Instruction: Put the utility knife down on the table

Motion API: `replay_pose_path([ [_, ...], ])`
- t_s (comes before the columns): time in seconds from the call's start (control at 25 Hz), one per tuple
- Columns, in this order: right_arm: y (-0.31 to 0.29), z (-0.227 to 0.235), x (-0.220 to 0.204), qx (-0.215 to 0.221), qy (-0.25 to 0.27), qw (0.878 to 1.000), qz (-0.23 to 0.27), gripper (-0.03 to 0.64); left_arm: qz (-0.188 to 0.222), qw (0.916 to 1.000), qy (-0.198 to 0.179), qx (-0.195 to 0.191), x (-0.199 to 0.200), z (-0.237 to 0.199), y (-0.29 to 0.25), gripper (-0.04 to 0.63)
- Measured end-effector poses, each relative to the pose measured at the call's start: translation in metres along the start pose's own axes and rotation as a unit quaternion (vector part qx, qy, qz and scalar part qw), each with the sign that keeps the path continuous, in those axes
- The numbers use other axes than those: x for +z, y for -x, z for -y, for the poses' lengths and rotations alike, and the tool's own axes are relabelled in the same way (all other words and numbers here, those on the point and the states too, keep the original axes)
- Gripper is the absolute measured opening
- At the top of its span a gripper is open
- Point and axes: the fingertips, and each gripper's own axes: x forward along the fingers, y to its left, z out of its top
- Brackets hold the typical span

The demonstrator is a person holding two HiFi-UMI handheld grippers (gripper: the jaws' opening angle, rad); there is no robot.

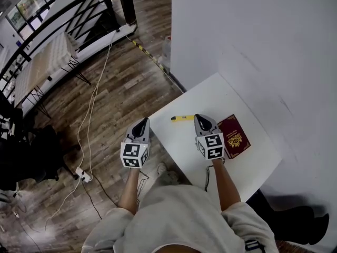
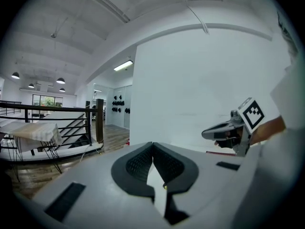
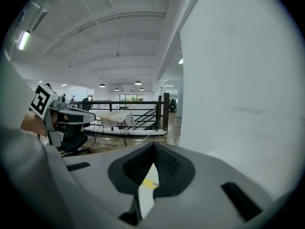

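The yellow utility knife (image 1: 181,118) lies flat on the white table (image 1: 184,149), just ahead of the right gripper (image 1: 200,117), whose jaws are closed together on nothing, while the left gripper (image 1: 141,122), jaws likewise pressed together and empty, hangs beside the table's left edge.

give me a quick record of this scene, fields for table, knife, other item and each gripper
table: white table, set against a white wall
utility knife: yellow, lying flat on the table, just ahead of the right gripper, not held
other item: dark red booklet with a gold emblem, flat on the table, right of the right gripper
left gripper: jaws together, nothing between them, by the table's left edge
right gripper: jaws together, nothing held, above the table
task state: knife is down
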Motion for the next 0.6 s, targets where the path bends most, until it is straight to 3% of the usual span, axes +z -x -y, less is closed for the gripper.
replay_pose_path([
  [0.6, 0.021, 0.004, 0.028, -0.035, 0.017, 0.998, 0.039, -0.002, 0.024, 0.9996, -0.014, 0.004, 0.023, -0.007, 0.006, 0.008],
])
